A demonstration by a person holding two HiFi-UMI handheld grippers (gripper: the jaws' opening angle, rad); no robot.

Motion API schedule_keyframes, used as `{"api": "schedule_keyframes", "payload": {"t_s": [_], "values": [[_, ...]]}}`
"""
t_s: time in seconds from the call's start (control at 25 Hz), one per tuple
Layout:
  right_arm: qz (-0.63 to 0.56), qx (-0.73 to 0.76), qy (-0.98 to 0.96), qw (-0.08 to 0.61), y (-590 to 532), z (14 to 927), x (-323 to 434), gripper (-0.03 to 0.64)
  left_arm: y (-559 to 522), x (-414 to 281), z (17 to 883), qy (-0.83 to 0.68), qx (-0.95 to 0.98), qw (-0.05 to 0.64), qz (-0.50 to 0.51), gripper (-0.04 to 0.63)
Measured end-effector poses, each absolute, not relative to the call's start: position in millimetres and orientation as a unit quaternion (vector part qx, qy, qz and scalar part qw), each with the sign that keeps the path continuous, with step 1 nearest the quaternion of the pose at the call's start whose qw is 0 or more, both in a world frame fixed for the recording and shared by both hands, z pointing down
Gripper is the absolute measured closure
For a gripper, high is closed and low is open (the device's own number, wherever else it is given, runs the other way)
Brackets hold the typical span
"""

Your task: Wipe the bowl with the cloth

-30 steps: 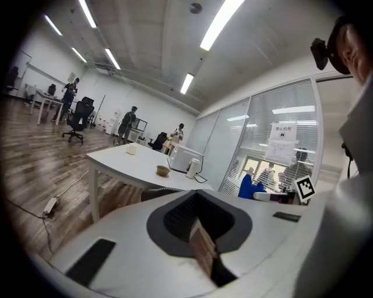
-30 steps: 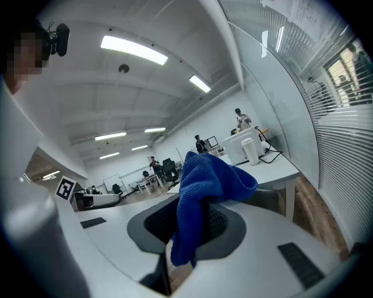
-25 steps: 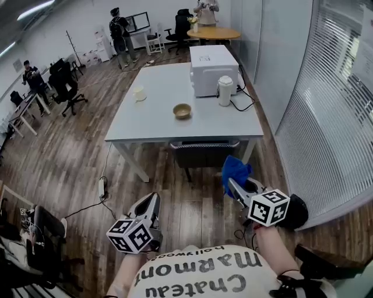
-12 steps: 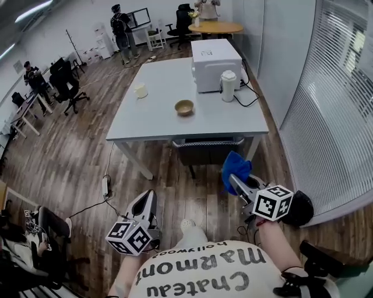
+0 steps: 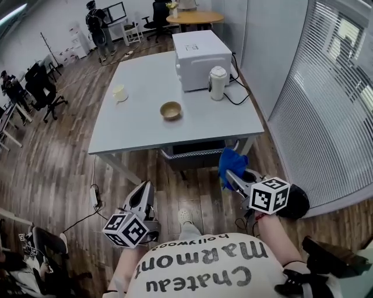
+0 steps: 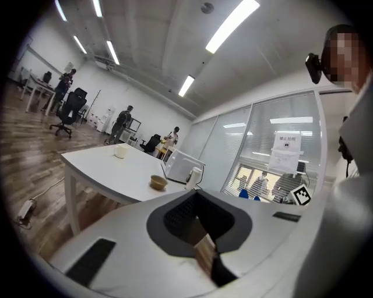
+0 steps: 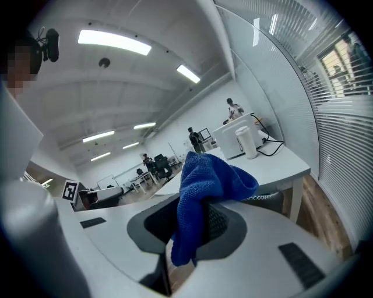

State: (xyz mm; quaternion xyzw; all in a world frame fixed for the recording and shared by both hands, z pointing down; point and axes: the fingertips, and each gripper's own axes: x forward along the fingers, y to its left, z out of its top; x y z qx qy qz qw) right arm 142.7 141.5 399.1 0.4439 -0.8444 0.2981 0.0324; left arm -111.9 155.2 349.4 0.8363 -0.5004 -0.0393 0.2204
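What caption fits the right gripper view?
Right gripper clamps a crumpled blue cloth, facing the white table and its white jug.

An open-plan office. Swivel chairs [image 5: 41,87] and a monitor [image 5: 115,11] stand at the frame's upper left, behind a white table [image 5: 145,125] on wood flooring. Window blinds [image 5: 326,116] fill the right, and strip lights [image 6: 230,23] run overhead.

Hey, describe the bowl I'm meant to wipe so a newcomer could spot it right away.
Find the long grey table ahead, with a white box-shaped appliance at its far right. The bowl sits alone near the table's middle. It is the only tan thing there; the kettle and cup are white.
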Motion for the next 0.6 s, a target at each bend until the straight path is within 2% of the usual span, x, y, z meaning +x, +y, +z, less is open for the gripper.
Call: {"api": "schedule_keyframes", "payload": {"t_s": [0.12,0.48,0.6], "values": [[0.288,0.447,-0.846,0.039,110,385,126,0.549,113,-127,336,-0.491,0.839,0.228,-0.055,0.571],[0.249,0.468,-0.848,0.015,0,344,73,0.549,4,-163,307,-0.462,0.868,0.178,-0.038,0.571],[0.245,0.473,-0.846,0.016,-27,347,58,0.549,-23,-176,315,-0.453,0.871,0.189,-0.035,0.571]]}}
